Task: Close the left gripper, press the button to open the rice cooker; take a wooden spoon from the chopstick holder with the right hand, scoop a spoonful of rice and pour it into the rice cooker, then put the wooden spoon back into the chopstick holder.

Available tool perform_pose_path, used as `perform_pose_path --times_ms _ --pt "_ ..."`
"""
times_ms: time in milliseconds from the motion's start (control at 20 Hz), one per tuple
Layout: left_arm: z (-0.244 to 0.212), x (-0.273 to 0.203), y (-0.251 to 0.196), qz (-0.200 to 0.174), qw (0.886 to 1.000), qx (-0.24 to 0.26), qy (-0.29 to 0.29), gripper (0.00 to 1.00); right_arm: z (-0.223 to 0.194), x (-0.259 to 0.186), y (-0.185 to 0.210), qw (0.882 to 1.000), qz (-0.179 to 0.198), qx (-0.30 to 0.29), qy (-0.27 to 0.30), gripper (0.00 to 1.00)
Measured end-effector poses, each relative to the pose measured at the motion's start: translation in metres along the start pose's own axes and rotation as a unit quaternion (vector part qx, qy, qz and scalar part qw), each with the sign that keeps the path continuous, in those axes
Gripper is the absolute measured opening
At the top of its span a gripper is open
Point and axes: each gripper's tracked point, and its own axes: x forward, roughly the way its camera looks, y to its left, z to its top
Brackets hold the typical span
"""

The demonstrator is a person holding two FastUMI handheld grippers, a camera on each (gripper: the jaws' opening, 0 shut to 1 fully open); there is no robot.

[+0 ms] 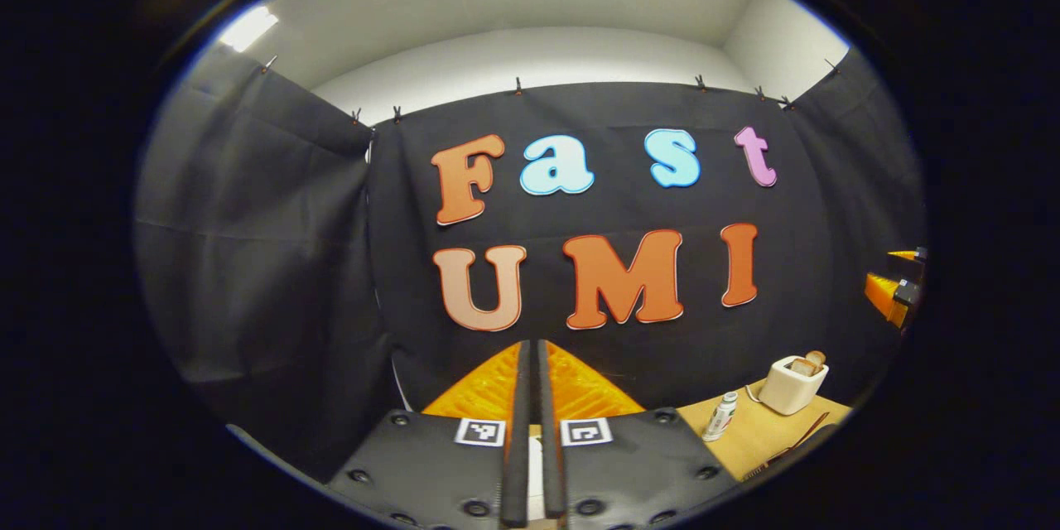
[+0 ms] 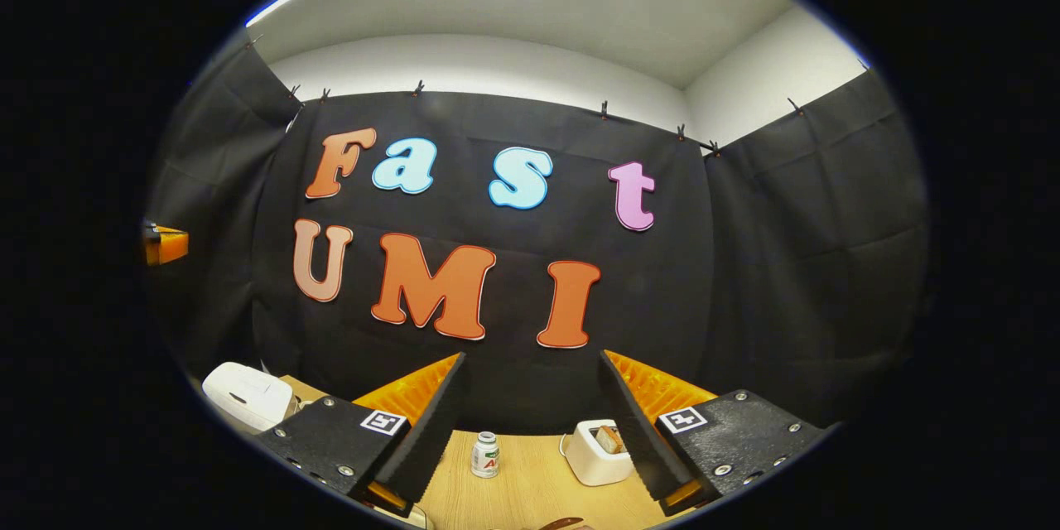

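My left gripper (image 1: 531, 348) is shut, its two fingers pressed together with nothing between them, raised and facing the booth wall. My right gripper (image 2: 532, 373) is open and holds nothing, pointing over the wooden table (image 2: 530, 489). The white rice cooker (image 2: 246, 397) sits at the table's left end in the right gripper view, lid down, left of the right gripper. A slim brown object (image 1: 793, 440), perhaps a wooden handle, lies on the table (image 1: 766, 431). Each gripper shows at the other view's edge: the right gripper (image 1: 898, 290) and the left gripper (image 2: 166, 244).
A white toaster (image 2: 598, 451) with a bread slice stands at the back of the table, also seen as the toaster (image 1: 793, 383). A small white bottle (image 2: 484, 454) stands beside it, the same bottle (image 1: 720, 416). Black cloth walls close the booth behind and at both sides.
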Motion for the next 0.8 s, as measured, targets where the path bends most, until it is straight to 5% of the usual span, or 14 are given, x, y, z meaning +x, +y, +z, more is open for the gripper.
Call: perform_pose_path --times_ms 350,800 --pt "-0.086 0.021 0.012 -0.008 0.985 -0.051 0.163 0.05 -0.014 -0.003 -0.015 1.000 -0.018 0.002 0.016 0.95" --pt "-0.206 0.049 0.045 0.007 0.929 -0.129 0.348 0.05 -0.047 -0.028 -0.036 0.996 -0.059 -0.019 0.061 0.95"
